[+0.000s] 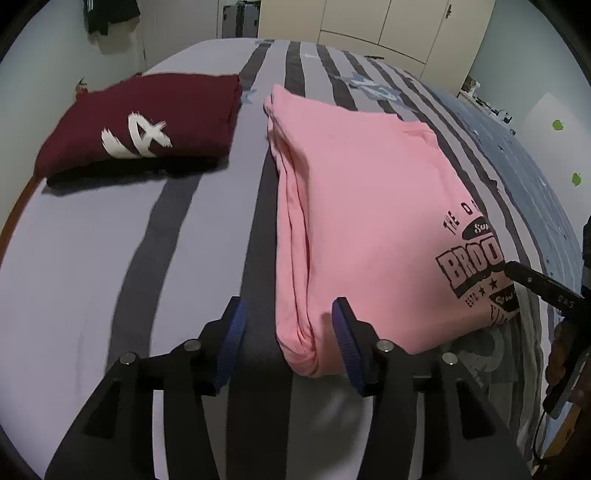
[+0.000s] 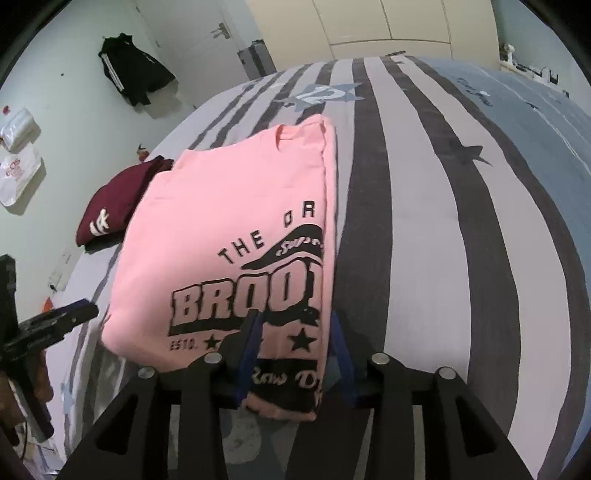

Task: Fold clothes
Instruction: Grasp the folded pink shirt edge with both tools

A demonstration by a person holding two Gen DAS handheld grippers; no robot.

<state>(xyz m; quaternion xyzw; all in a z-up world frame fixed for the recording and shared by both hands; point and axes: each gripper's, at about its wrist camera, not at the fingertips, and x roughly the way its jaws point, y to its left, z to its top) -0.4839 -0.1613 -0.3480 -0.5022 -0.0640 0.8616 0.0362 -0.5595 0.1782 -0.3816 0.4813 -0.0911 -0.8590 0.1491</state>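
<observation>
A folded pink T-shirt [image 1: 369,203] [image 2: 229,206] with a black "BROOK" print lies flat on the striped bed [image 1: 92,277] [image 2: 424,258]. My left gripper [image 1: 288,310] is open over its near left corner; the shirt's folded edge lies between the jaws and only the right pad is against the cloth. My right gripper [image 2: 294,321] is open low over the near right corner, with the printed hem between its blue pads and the cloth lying slack. A folded maroon shirt [image 1: 147,125] [image 2: 110,210] with a white logo rests to the left.
A grey printed garment [image 1: 491,354] sticks out from under the pink shirt's near edge. Cream wardrobe doors [image 1: 369,22] stand beyond the bed. A black garment [image 2: 133,70] and white bags [image 2: 18,129] hang on the left wall. The bed's right side is bare cover.
</observation>
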